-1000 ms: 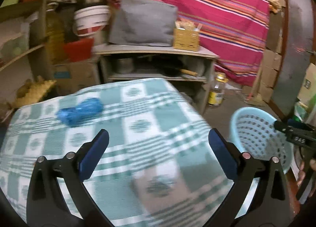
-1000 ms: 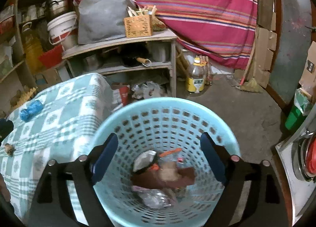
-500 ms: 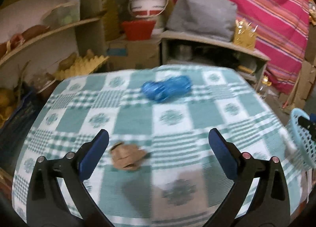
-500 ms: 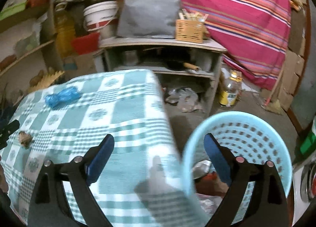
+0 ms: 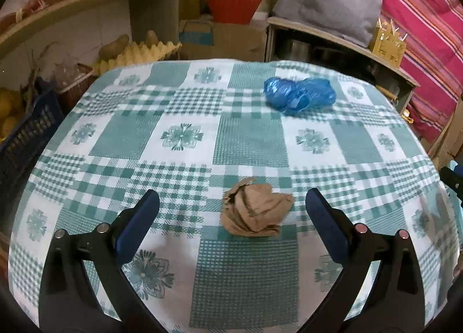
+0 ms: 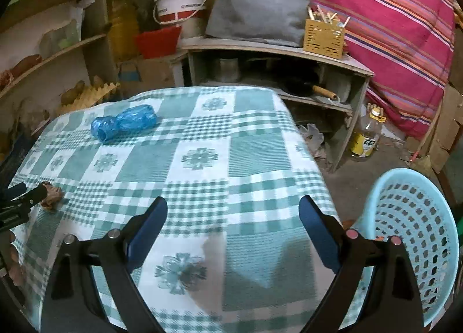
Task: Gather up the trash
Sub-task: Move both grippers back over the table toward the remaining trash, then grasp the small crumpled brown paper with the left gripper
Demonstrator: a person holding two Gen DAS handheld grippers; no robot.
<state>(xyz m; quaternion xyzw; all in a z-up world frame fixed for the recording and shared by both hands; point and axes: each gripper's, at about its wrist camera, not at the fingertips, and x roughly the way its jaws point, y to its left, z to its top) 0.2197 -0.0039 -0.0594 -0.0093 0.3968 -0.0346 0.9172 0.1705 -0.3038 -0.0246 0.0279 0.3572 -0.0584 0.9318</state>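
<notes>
Two trash items remain on the checked tablecloth (image 5: 185,217): brown paper wad (image 5: 254,211) between the spread-apart left gripper (image 5: 231,208), blue plastic bag (image 5: 299,95) beyond. Right gripper (image 6: 233,214) is empty, agape; basket (image 6: 411,234) beside the tablecloth.

Dim indoor light, heavy fisheye warp, edges vignetted.

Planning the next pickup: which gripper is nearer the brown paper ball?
Left. The left gripper frames the paper ball; the right gripper hangs well off to its side.
</notes>
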